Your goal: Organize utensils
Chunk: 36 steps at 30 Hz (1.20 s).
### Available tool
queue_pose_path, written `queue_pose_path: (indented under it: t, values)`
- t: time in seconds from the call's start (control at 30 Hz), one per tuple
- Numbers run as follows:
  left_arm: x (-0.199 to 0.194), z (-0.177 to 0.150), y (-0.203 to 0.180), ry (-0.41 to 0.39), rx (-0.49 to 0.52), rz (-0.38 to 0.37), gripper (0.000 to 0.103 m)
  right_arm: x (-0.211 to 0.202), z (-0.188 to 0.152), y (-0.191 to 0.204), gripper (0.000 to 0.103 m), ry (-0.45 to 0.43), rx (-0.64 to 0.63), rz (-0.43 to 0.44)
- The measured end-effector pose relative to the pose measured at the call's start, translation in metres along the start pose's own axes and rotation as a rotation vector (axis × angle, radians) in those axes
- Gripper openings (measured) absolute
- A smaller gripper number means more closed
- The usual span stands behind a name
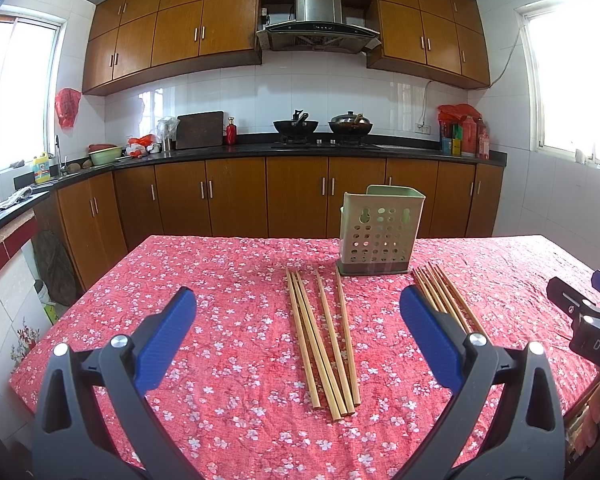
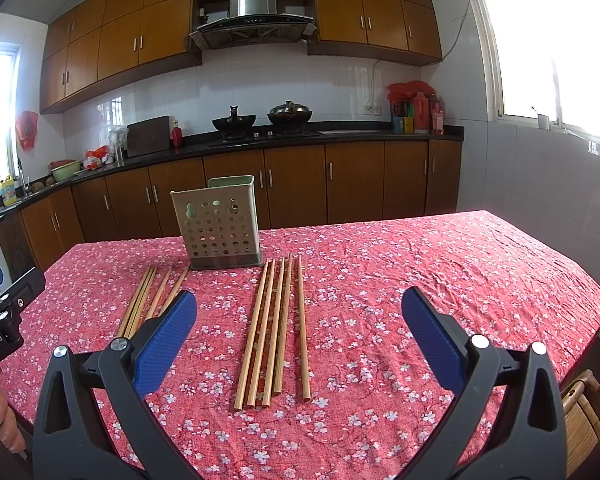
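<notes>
I have both tongs spread wide and empty, left tongs [image 1: 298,312] above the left chopsticks [image 1: 324,340], right tongs [image 2: 299,312] above the right chopsticks [image 2: 274,332]. To grip well, I'd come down across one stick at mid-length, squeeze, then tip it upright into the holder [image 1: 380,232]. The sticks are slim, pale wood, lying in two loose groups on the worktop [image 2: 440,280] before the perforated green holder.

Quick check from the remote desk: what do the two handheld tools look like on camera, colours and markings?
Both match: the left tool and right tool have black angular plastic arms with silver round bolts and blue textured fingers. Seen from the other camera, each body is black with partly readable white lettering. No cables visible.
</notes>
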<state>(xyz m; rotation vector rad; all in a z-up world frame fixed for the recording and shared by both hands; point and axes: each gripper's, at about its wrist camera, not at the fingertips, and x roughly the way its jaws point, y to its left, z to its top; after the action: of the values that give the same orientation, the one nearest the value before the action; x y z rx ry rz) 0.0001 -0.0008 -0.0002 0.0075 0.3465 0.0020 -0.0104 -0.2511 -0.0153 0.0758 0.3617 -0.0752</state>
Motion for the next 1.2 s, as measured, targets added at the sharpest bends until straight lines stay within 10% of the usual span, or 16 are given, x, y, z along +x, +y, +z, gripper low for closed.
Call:
queue_pose_path:
  t: [0.9, 1.2]
  values:
    - [0.01, -0.002, -0.004, 0.013, -0.007, 0.002, 0.099, 0.001, 0.001, -0.004, 0.101, 0.014, 0.002, -0.002]
    - [0.054, -0.019, 0.009, 0.181, -0.051, 0.043, 0.099, 0.052, -0.009, -0.023, 0.101, 0.189, 0.08, -0.029]
